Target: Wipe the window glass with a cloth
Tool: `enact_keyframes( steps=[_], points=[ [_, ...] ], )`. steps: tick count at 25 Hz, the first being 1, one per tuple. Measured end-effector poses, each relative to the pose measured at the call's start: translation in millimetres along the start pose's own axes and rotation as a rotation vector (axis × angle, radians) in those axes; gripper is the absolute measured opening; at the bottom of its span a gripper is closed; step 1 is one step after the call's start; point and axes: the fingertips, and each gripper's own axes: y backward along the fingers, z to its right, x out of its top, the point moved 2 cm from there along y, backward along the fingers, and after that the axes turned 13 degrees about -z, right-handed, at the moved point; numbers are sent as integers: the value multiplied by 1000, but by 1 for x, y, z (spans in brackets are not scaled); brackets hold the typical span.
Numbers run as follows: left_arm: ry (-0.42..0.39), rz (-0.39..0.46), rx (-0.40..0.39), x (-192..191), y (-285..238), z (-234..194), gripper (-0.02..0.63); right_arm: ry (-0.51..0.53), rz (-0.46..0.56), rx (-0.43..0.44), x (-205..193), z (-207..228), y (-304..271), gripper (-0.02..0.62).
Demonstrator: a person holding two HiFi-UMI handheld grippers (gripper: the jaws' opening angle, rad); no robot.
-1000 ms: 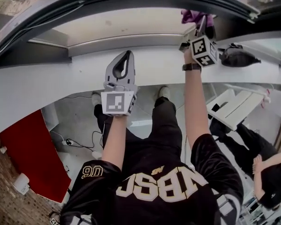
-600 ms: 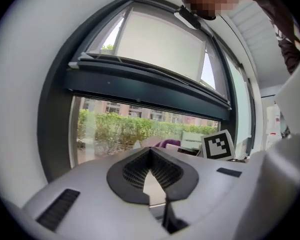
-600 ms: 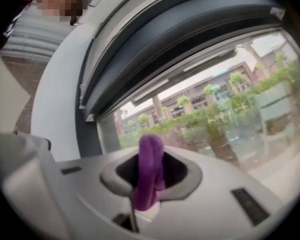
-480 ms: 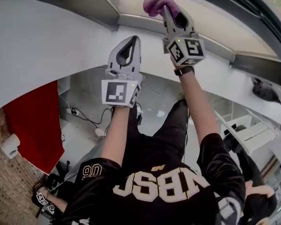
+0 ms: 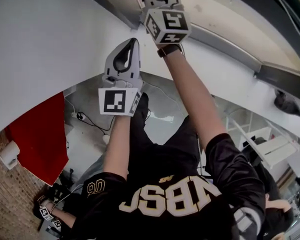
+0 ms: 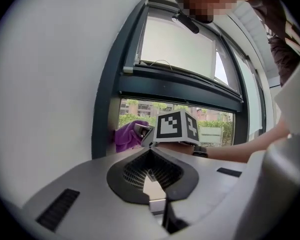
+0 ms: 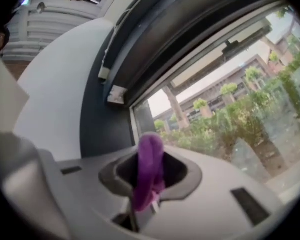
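A white window sill (image 5: 225, 66) runs across below the frame, and a dark, bag-like thing (image 5: 286, 103) lies on it at the far right. Below, the grey floor (image 5: 165, 126) carries a black cable (image 5: 80, 118) at left and the person's shoe (image 5: 142, 102).

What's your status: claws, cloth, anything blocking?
Right claw shut on crumpled purple cloth, up at window glass beside dark frame. Left claw shut, empty, back from glass. Nothing blocking seen.
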Motion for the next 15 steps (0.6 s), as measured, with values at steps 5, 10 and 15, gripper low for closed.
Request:
enact_keyframes(
  steps=[5,10,15],
  points=[
    [20,2,-88,-1,-29,56,20,-21,-10,-102,7,82,79,83],
    [21,-3,-226,-10,-70,168,20,21,-23,-231,20,197,198,83],
    [14,-12,-362,-18,-97,276,20,-65,9,-453,28,307,314,83]
  ],
)
